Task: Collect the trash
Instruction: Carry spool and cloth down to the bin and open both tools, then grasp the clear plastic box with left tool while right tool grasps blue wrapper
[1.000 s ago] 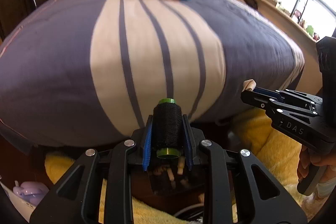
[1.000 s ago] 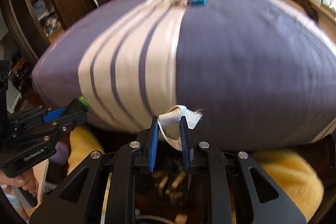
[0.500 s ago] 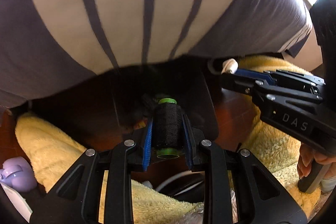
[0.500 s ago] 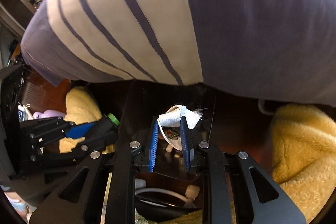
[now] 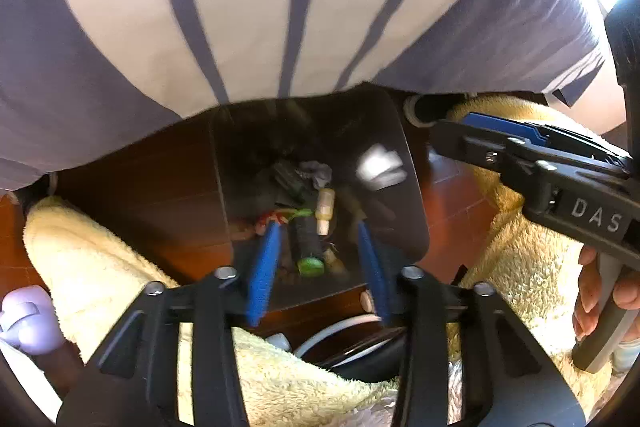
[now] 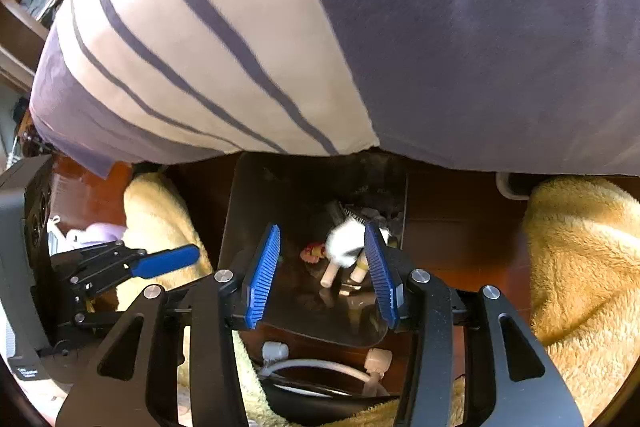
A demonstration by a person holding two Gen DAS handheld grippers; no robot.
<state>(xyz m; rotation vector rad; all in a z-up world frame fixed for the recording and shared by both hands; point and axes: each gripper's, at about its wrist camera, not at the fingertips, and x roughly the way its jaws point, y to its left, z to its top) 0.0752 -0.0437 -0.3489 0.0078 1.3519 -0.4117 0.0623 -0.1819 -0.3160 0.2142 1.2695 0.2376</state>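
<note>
Bedroom floor at the foot of a bed with a striped purple and white bedspread (image 5: 280, 7), dark bin (image 5: 412, 187) tucked against the bed edge, yellow fleece blankets (image 5: 100, 267) on either side.

Left gripper (image 5: 318, 259) points steeply down into the bin mouth, jaws opening, blue pads well apart. Between them, but not pressed by either pad, is the black thread spool (image 5: 306, 239) with its green end cap nearest the camera. Its long axis runs straight away from the gripper, in line with the fingers, and it looks to be dropping onto the pile of trash already in the bin.

Right gripper (image 6: 320, 263) is in the same pose over the same bin (image 6: 240, 211), jaws opening too. The white strap scrap (image 6: 346, 237) is blurred and sits against the inside of its right pad (image 6: 380, 267); can't tell if it's clear or snagged on the ribbing.

Both tools are right over the bin, each just beside the other, so neither is really nearer. My guess: both pieces land inside, and the next grab is back up on the bed, beyond the bin.
</note>
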